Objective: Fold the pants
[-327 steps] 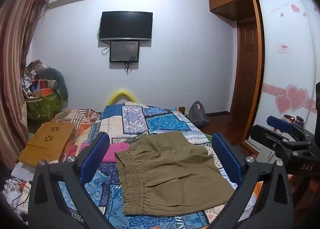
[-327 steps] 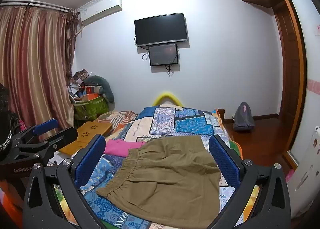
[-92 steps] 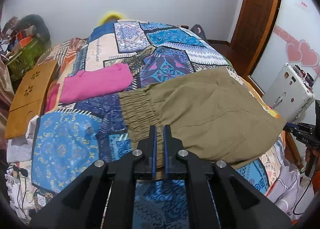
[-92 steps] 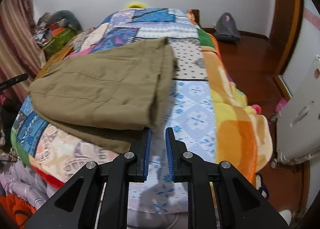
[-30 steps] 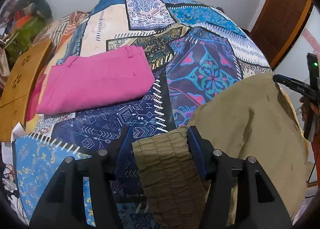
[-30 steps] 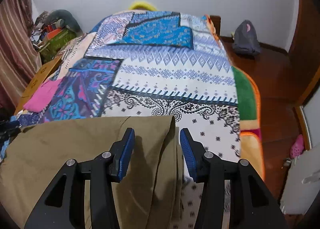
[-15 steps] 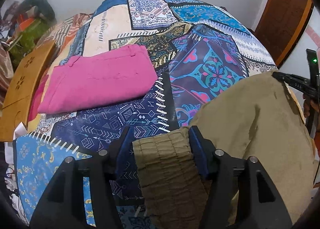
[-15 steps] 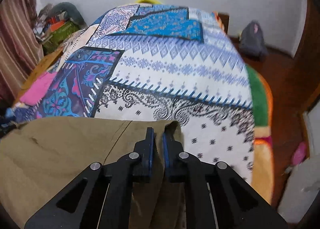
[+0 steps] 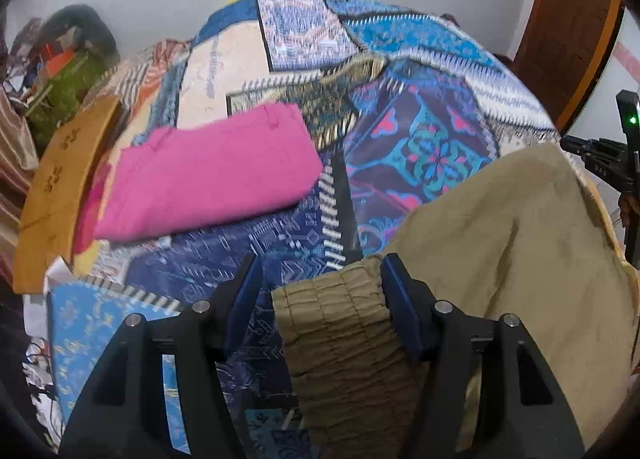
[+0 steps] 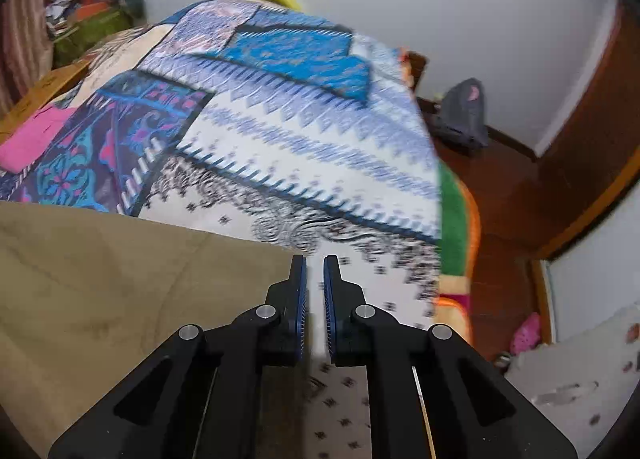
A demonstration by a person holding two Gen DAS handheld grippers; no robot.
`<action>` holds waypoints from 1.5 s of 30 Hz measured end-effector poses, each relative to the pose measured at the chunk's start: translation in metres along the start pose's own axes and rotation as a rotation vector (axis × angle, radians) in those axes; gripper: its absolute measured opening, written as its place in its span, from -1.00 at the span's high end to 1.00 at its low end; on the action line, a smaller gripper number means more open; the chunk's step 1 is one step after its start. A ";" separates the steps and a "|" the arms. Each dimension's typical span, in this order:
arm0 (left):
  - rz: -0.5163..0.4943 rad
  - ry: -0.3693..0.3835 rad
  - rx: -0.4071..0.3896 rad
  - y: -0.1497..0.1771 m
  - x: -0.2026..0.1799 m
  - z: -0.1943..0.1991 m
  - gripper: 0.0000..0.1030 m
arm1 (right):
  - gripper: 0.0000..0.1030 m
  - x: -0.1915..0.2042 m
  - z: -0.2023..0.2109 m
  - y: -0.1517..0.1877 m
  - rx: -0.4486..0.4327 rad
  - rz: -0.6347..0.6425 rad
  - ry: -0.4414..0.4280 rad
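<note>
Left wrist view shows the left claw (image 9: 322, 299) still spread wide around the olive-khaki cotton pants' (image 9: 500, 243) elastic waistband on the patchwork-quilted bed (image 9: 420, 107), while the right claw (image 10: 315, 299), nearly closed, now looks off the hem, so that corner probably needs regrasping.

A home bedroom. A bed (image 10: 320, 147) with a patchwork quilt (image 9: 420, 131) fills it. A wooden door (image 9: 568, 19) and striped curtain (image 10: 24, 27) stand nearby.
</note>
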State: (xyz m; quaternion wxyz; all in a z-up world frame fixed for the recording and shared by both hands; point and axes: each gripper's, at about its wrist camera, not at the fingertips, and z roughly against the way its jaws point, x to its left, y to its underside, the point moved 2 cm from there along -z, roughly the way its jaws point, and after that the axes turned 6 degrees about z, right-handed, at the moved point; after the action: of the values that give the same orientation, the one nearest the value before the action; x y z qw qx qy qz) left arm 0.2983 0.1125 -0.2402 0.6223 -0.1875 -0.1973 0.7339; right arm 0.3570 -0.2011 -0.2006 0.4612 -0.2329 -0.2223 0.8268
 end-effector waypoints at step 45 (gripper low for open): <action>-0.019 0.121 0.001 0.091 -0.023 0.086 0.34 | 0.13 0.167 0.127 -0.015 -0.150 0.066 -0.425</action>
State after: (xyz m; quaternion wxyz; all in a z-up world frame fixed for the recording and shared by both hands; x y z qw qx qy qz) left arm 0.1808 0.0710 -0.2143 0.6402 -0.2294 -0.1605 0.7153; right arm 0.2140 -0.0683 -0.1209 0.3580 -0.0944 -0.3675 0.8531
